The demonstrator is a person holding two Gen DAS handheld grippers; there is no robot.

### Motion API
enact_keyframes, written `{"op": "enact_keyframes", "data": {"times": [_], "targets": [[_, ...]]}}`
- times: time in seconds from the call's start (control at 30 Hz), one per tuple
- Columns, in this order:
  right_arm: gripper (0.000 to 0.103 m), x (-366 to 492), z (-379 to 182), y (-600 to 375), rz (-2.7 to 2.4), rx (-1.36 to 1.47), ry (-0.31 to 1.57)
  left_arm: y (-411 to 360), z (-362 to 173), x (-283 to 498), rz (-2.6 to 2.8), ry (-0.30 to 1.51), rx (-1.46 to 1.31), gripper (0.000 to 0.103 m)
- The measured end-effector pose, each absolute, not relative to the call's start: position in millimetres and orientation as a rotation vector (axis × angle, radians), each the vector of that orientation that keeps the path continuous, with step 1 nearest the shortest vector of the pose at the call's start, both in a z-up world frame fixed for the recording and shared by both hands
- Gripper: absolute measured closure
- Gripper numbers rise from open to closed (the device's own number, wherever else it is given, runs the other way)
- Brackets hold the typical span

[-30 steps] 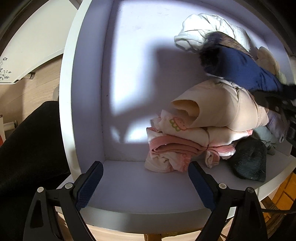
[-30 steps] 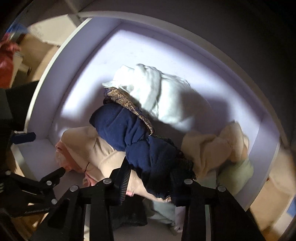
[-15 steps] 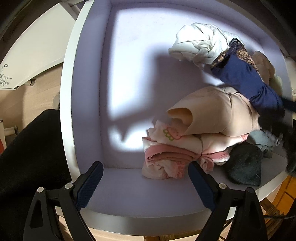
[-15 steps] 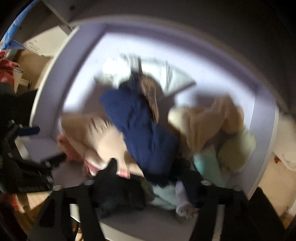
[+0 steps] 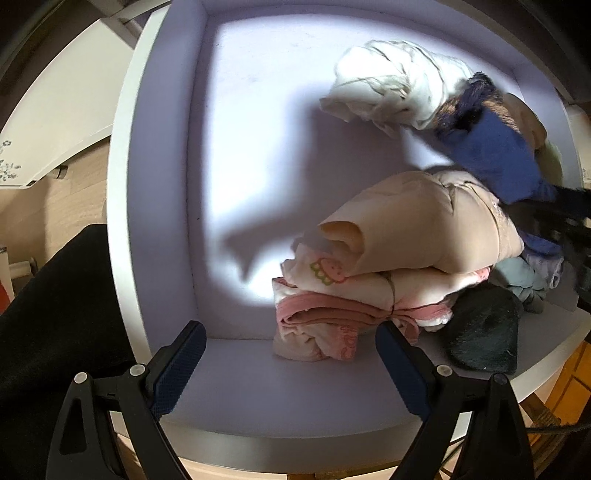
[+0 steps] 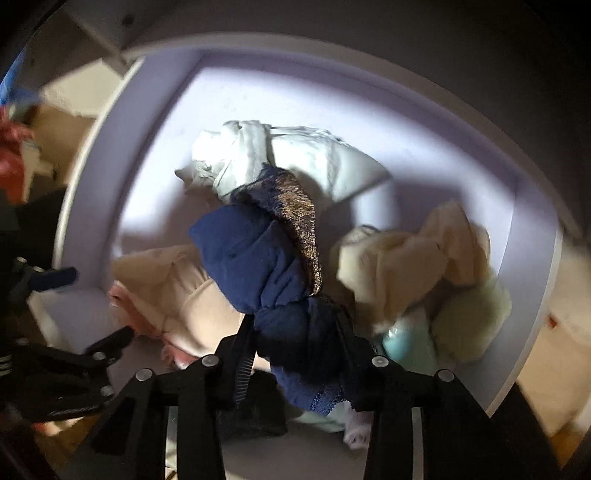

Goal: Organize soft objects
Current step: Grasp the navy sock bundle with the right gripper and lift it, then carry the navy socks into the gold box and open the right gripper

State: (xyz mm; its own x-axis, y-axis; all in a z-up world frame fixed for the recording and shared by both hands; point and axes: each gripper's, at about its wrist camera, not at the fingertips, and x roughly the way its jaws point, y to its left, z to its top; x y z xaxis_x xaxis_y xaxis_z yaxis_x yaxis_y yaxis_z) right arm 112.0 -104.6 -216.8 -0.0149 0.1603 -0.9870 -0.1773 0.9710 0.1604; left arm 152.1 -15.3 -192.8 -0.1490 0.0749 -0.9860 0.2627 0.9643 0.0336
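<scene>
Right tool [image 6: 295, 354], pointing down over a white drawer [image 6: 532, 258], has just been closing and now clamps its 2 jaws on a twisted navy blue garment [image 6: 258, 266] with a gold lace edge, lifted above the heap of clothes. Left tool [image 5: 291, 369] hangs with its jaws spread wide and nothing between them, near a folded beige and pink stack [image 5: 369, 280]. Beyond the navy piece lies a crumpled white garment [image 6: 288, 155].

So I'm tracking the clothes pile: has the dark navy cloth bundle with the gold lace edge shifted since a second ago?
Yes. In the left wrist view the navy cloth bundle has slid toward the white box's back wall, off the beige folded garment.
</scene>
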Motion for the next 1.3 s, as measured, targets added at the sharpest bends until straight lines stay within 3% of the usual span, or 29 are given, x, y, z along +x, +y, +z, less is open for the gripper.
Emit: {"op": "enact_keyframes", "data": {"times": [0.33,0.83,1.13,1.3], "targets": [[0.065,73,-161,-125,0.319,0.119,1.472,-18,-198,152,-0.156,1.717,0.236,0.009],[0.065,45,-5,-155,0.446,0.293,1.165,-27,-189,156,-0.175,1.653,0.245,0.009],[0.065,85,89,-191,0.413,0.406,0.971,-29,-191,160,-0.184,1.66,0.24,0.009],[0.065,136,100,-213,0.249,0.441,0.926,-33,-190,162,-0.188,1.649,0.24,0.009]]}}
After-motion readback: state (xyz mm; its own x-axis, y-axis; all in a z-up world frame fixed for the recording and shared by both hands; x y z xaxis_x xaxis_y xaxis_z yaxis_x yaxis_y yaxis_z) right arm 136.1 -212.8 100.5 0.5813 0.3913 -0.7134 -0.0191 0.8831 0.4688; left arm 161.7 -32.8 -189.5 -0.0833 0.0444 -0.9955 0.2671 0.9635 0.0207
